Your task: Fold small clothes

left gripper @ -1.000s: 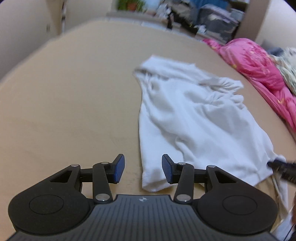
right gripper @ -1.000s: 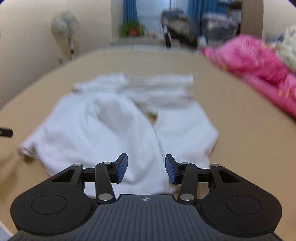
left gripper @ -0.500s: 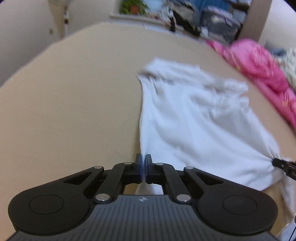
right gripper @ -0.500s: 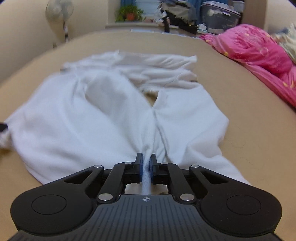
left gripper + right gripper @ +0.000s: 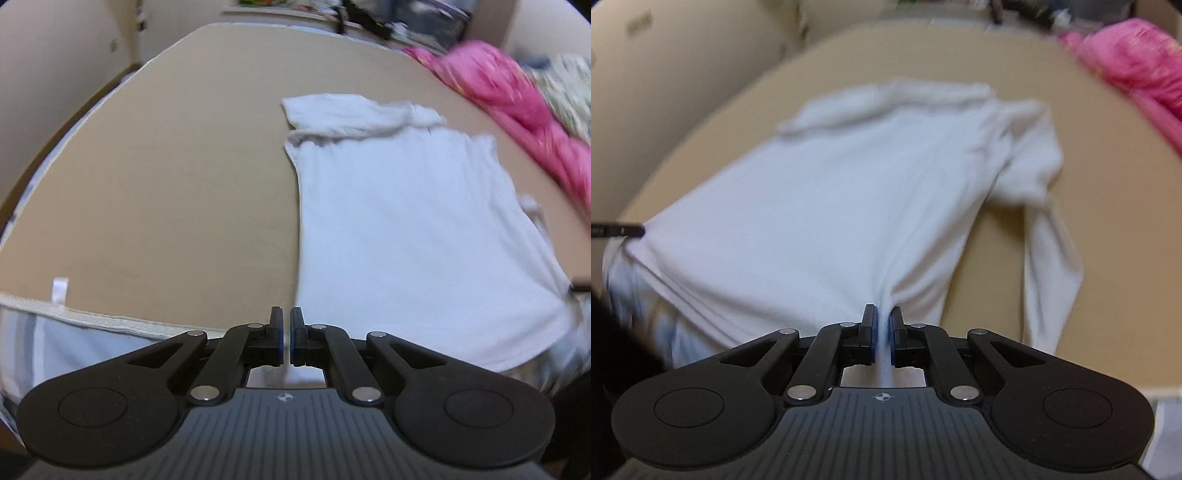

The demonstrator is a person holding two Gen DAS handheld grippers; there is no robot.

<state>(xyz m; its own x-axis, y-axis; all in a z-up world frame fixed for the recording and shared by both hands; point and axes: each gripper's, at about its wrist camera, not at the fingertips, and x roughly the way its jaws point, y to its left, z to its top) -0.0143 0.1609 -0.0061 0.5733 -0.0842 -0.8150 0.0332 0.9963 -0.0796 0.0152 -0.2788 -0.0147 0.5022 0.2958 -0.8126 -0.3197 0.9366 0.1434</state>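
Note:
A small white shirt (image 5: 410,221) lies stretched flat on the tan bed surface (image 5: 166,184), its bunched collar end at the far side. My left gripper (image 5: 286,341) is shut on the shirt's near left hem corner, at the bed's front edge. My right gripper (image 5: 882,339) is shut on the near hem of the same shirt (image 5: 857,192), with cloth pinched between the blue pads. One sleeve (image 5: 1049,258) trails off to the right. The tip of the other gripper (image 5: 617,229) shows at the far left of the right wrist view.
A pink quilt (image 5: 509,103) lies along the right side of the bed, also in the right wrist view (image 5: 1137,62). The bed's front edge with white piping (image 5: 92,317) runs below my left gripper. Cluttered shelves and a wall stand at the back.
Both grippers went from open to shut on the shirt's hem, then pulled it toward the near edge of the bed. The shirt has stretched out flatter and smoother.

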